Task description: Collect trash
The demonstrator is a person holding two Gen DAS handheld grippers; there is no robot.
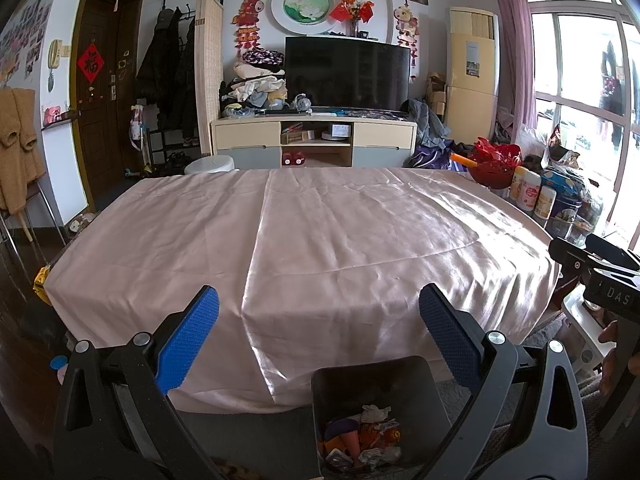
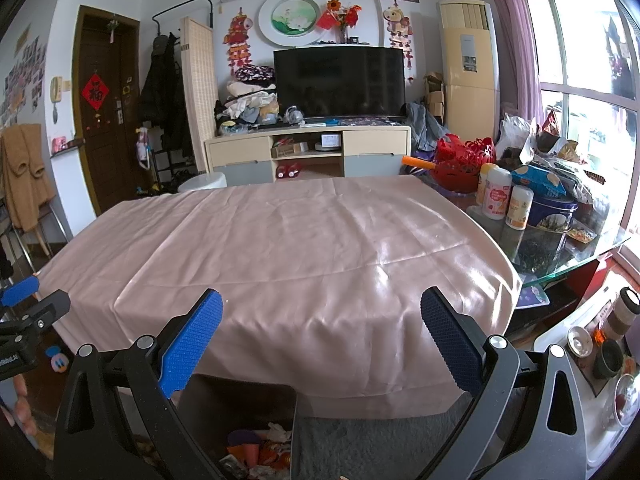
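**Both grippers idling above the bin, the cloth-covered bench lying bare ahead**

The left gripper (image 1: 319, 314) is holding its jaws wide apart, with nothing between the blue pads (image 1: 188, 340); the right gripper (image 2: 321, 316) is doing the same, its jaws spread wide and gripping nothing. Both are hovering off the near edge of the bench (image 1: 320, 240), tilting slightly downward, fingers pointing toward twelve o'clock across the pink cloth.

Just below the left gripper, at about five o'clock in its view, the dark bin (image 1: 376, 384) is standing on the floor against the hanging cloth; in the right wrist view the same bin (image 2: 244, 408) is sitting at about seven o'clock. The trash (image 1: 362, 434), crumpled paper and coloured wrappers, is lying inside it, and no loose piece is showing on the cloth in either view.

Judging from this, the collecting step appears to be at or near its end. The next move would call for scanning for leftover scraps, possibly toward the cluttered glass table (image 2: 568, 272) at two to three o'clock, where jars and tins are crowding together; whether any of those count as trash cannot be told.

A person's hand (image 1: 612, 356) is gripping the right tool's handle at the left view's three to four o'clock edge.
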